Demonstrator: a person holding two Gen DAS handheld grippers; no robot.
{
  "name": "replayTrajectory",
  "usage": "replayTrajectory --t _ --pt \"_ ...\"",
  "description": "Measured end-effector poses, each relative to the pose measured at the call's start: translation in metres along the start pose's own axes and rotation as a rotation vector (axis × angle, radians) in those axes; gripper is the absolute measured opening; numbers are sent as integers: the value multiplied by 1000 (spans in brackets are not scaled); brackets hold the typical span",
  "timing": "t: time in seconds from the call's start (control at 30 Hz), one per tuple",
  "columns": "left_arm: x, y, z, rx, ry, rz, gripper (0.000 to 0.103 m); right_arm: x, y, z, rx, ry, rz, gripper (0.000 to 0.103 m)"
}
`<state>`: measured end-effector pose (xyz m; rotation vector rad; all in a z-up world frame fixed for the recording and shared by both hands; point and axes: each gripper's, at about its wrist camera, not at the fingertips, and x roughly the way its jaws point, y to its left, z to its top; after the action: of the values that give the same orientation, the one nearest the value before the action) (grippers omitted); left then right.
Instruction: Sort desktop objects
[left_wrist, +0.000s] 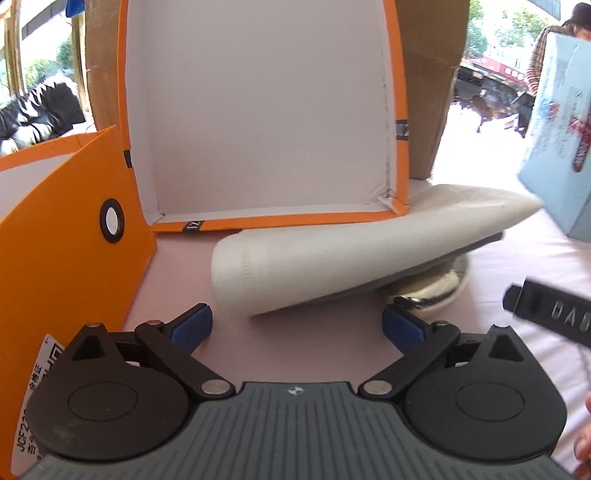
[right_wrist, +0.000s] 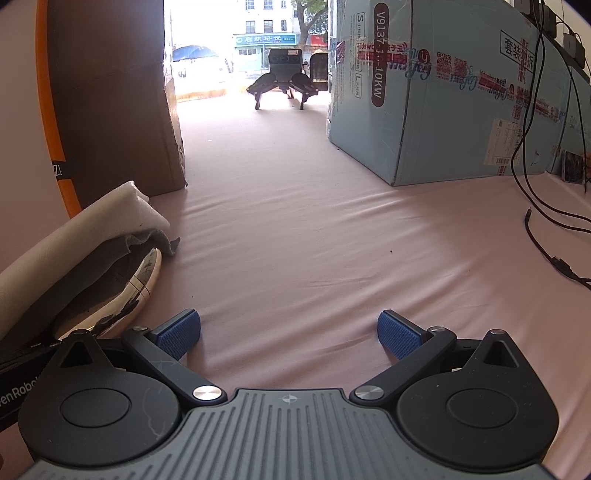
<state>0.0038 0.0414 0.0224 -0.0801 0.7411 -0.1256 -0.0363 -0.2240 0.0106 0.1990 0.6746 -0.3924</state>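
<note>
A folded white cloth (left_wrist: 332, 251) lies on the pink table cover, draped over a shiny metal dish (left_wrist: 439, 288). My left gripper (left_wrist: 297, 326) stands open just short of the cloth, nothing between its blue pads. Behind the cloth an open orange box (left_wrist: 258, 110) with a white inside stands facing me. In the right wrist view the same cloth (right_wrist: 74, 236) and dish (right_wrist: 136, 288) sit at the left edge. My right gripper (right_wrist: 290, 334) is open over bare table cover, to the right of the dish.
An orange lid flap (left_wrist: 62, 251) stands at the left. A brown carton (right_wrist: 118, 92) is behind the orange box, a light blue carton (right_wrist: 443, 92) at the right. Black cables (right_wrist: 546, 221) trail at far right. A spare gripper (right_wrist: 282, 79) rests at the table's far end.
</note>
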Motion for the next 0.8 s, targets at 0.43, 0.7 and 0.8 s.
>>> replayTrajectory --t 0.43,0.7,0.8 --pt "-32 28 91 -271 15 -253 103 -61 -49 84 403 -54 526 101" --pt "31 56 91 -332 146 -218 103 -26 -21 91 297 36 642 97" --pt "40 64 91 -382 203 -244 103 -7 -31 89 347 80 600 94"
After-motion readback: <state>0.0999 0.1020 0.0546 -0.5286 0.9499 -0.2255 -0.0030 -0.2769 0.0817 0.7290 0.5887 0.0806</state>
